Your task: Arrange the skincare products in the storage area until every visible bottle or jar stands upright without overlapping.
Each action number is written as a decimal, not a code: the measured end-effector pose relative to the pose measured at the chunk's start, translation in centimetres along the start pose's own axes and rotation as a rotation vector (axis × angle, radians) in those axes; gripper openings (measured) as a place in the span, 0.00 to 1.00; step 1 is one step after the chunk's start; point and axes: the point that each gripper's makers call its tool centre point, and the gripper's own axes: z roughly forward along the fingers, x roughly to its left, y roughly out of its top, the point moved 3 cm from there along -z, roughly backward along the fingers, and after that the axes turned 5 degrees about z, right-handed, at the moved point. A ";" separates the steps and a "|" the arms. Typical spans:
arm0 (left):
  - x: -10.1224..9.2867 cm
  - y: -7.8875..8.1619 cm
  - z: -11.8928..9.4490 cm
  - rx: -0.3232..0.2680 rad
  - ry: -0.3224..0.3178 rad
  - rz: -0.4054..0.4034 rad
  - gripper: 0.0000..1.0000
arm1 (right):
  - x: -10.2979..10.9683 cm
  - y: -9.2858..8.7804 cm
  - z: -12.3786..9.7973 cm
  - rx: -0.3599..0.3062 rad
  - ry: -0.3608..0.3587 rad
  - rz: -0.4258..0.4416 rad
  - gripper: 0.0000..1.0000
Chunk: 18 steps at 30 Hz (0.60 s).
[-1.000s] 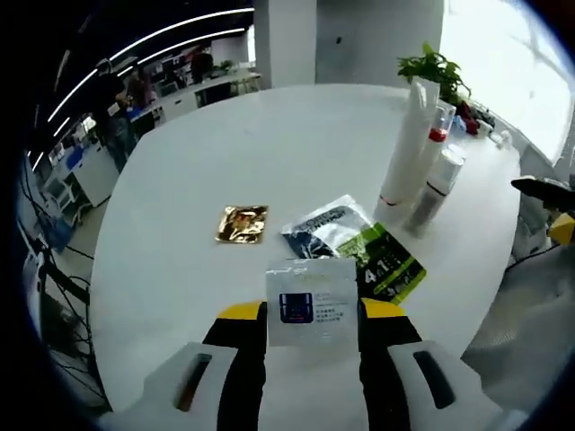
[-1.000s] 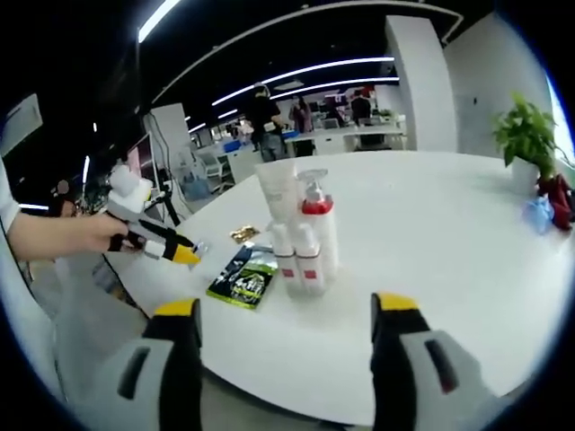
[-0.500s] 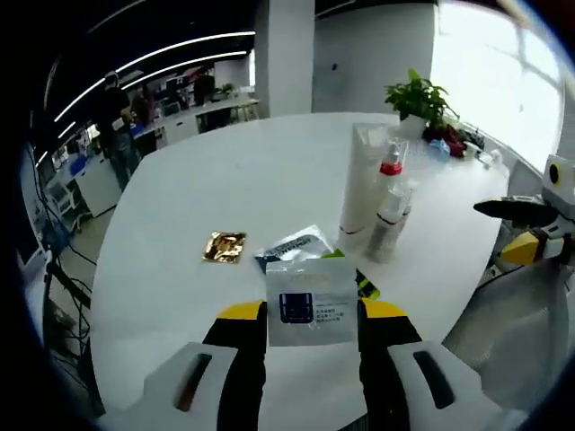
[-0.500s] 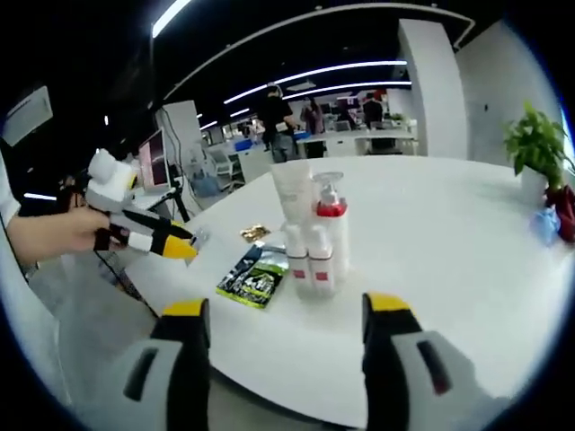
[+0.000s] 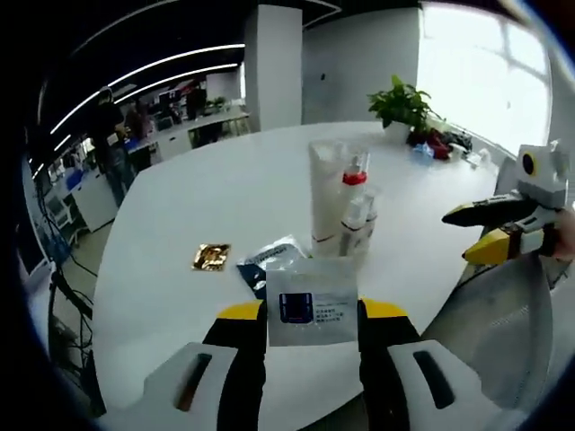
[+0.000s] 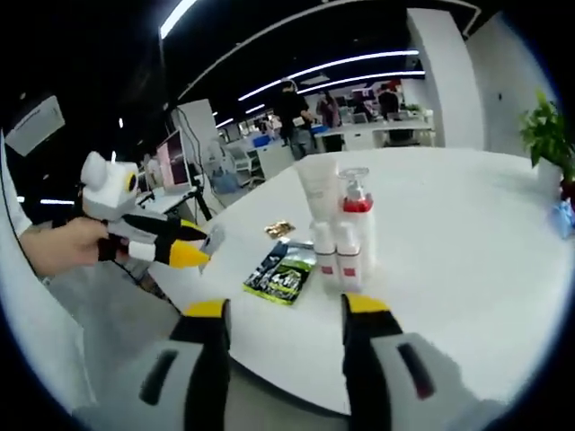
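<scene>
While bottles (image 5: 346,206) stand upright mid-table, my left gripper (image 5: 312,314) pinches white sachet (image 5: 312,307) above near edge; right gripper (image 6: 283,310) spread, empty. Green sachet (image 6: 283,278), gold sachet (image 5: 210,257) lie flat, unplaced.

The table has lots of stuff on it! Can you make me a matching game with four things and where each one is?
Things:
1. small white sachet with a dark blue label
2. shiny gold foil packet
3. tall white squeeze tube
4. green and black flat pouch

Places or states:
A. lying flat by itself on the white round table
B. standing upright among the bottles
C. pinched between the left gripper's yellow-tipped jaws
D. lying flat just beside the group of bottles

Pairs: 1-C, 2-A, 3-B, 4-D
</scene>
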 end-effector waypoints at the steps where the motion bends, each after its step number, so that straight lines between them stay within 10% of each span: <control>1: -0.3 0.2 -0.2 -0.006 -0.001 0.013 0.37 | 0.2 0.1 0.0 -0.006 0.007 0.011 0.46; 18: -3.9 1.6 -1.5 -0.099 -0.048 0.134 0.37 | 4.6 1.9 2.8 -0.048 0.209 0.230 0.27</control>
